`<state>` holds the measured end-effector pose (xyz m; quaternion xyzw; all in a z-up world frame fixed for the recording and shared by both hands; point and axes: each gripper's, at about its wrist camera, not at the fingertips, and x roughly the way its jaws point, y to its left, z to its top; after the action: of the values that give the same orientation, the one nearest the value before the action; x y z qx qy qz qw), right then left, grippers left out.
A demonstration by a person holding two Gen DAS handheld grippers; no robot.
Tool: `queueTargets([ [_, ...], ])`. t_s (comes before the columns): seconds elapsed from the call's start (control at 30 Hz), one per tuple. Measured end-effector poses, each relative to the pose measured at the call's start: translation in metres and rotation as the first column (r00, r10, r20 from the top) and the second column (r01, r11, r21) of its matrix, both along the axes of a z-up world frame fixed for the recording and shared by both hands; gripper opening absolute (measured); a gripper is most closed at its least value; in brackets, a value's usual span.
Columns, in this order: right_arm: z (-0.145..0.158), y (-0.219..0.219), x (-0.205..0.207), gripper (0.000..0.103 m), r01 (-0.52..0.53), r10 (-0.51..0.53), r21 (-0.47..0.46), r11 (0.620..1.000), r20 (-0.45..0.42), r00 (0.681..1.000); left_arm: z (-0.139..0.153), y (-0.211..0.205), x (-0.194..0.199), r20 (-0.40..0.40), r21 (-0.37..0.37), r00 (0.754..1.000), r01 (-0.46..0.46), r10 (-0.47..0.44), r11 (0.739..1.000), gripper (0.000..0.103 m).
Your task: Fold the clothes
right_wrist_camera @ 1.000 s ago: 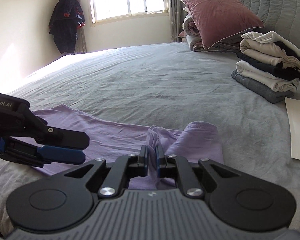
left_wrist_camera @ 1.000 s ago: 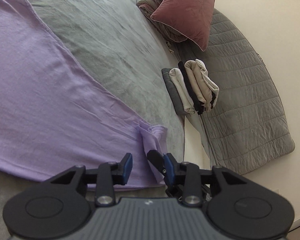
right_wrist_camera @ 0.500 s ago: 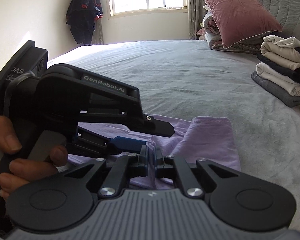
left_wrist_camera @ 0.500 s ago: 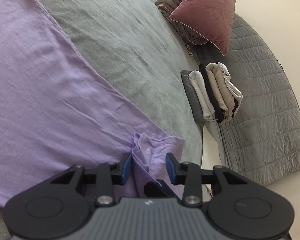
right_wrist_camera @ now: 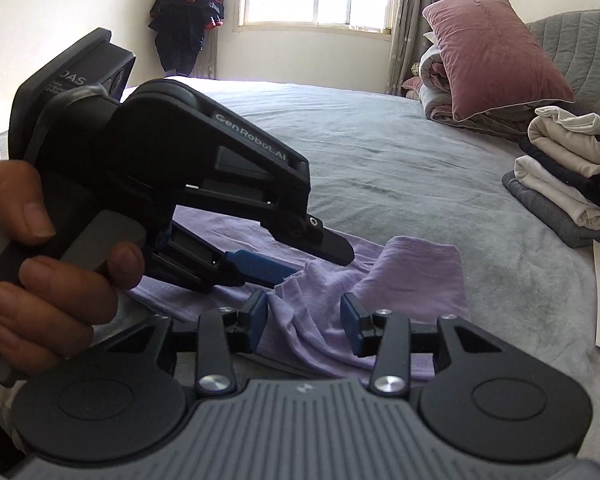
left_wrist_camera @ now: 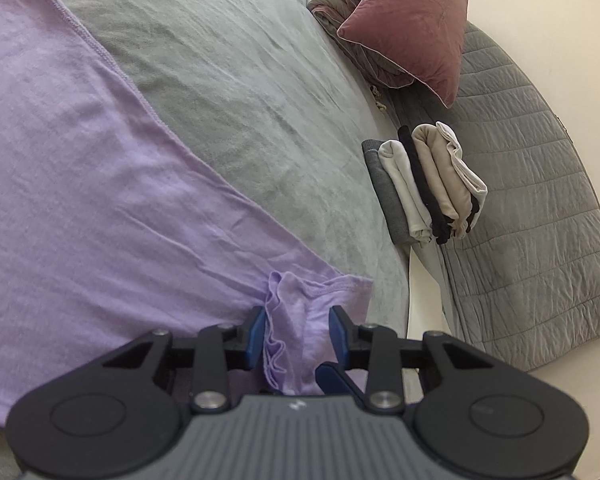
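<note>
Two tongs meet at a bunched sleeve of a soft light-purple shirt [left_wrist_camera: 100, 184] lying flat on the grey bed [left_wrist_camera: 236, 92].

The left tongs [left_wrist_camera: 296, 334] are closing with the bunched cloth between them; the pads do not look tight on it. The right tongs [right_wrist_camera: 304, 322] are opening, sleeve loose between them. Only the right view shows the person's hand [right_wrist_camera: 40, 264] at middle left, squeezing the left tool's handle. Only the left view shows the shirt's wide flat body at left.
</note>
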<state>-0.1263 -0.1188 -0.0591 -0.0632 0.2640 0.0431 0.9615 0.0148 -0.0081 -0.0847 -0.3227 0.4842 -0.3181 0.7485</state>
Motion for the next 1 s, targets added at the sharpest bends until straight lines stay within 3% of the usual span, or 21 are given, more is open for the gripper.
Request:
queueTargets([
  [0.17,-0.007,0.013,0.000,0.028,-0.059,0.059,-0.103,0.993,-0.003,0.998,-0.001,0.000,0.000,0.009,0.025,1.000,-0.015,0.014,1.000,0.023],
  [0.23,-0.010,0.011,0.003,0.009,-0.046,0.045,-0.087,0.995,-0.014,0.999,-0.003,-0.002,0.000,0.020,0.051,1.000,-0.014,0.013,0.999,0.007],
  [0.27,-0.011,0.010,0.004,0.005,-0.039,0.038,-0.078,0.996,-0.019,0.999,-0.004,-0.003,0.000,0.028,0.066,0.999,-0.020,0.018,0.998,0.002],
  [0.5,0.008,0.007,0.006,0.004,-0.008,0.007,0.047,0.999,0.027,1.000,0.024,0.008,-0.010,0.165,0.115,0.983,-0.100,0.080,0.988,0.002],
  [0.63,0.022,0.018,0.017,0.004,-0.031,0.025,0.129,0.991,0.049,0.998,0.042,0.025,-0.009,0.233,0.195,0.969,-0.134,0.087,0.972,0.002],
  [0.83,0.026,0.054,0.045,0.004,-0.094,0.087,0.214,0.972,0.040,0.995,0.063,0.070,0.003,0.304,0.293,0.947,-0.196,0.103,0.936,0.002],
  [1.0,0.026,0.091,0.067,0.004,-0.148,0.144,0.262,0.954,0.036,0.989,0.067,0.113,0.011,0.331,0.324,0.934,-0.248,0.136,0.913,0.002],
])
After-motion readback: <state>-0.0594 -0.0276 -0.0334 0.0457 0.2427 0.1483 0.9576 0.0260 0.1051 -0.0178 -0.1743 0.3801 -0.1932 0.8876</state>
